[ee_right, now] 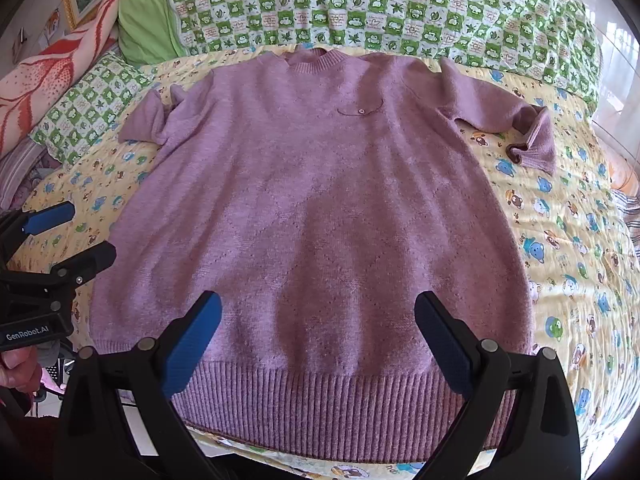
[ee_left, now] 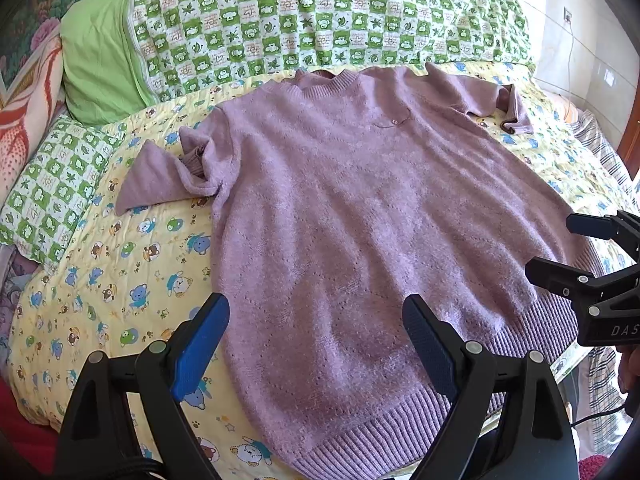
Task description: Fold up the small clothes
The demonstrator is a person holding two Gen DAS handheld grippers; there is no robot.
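A purple knit sweater [ee_left: 340,208] lies flat, front up, on a yellow cartoon-print quilt [ee_left: 120,280], neck toward the far pillows; it also shows in the right wrist view [ee_right: 312,208]. Its left sleeve [ee_left: 160,176] is bunched at the side and its right sleeve [ee_right: 508,120] is bent with the cuff turned down. My left gripper [ee_left: 316,320] is open and empty above the hem's left part. My right gripper [ee_right: 318,316] is open and empty above the ribbed hem [ee_right: 320,404]. Each gripper shows in the other's view, the right one [ee_left: 556,244] and the left one [ee_right: 92,232].
A green checked blanket [ee_left: 320,20] and a green pillow [ee_left: 100,64] lie along the far side. A checked pillow [ee_left: 56,188] and a red-patterned cloth [ee_left: 24,112] are at the left. The bed's near edge [ee_right: 280,460] runs under the hem.
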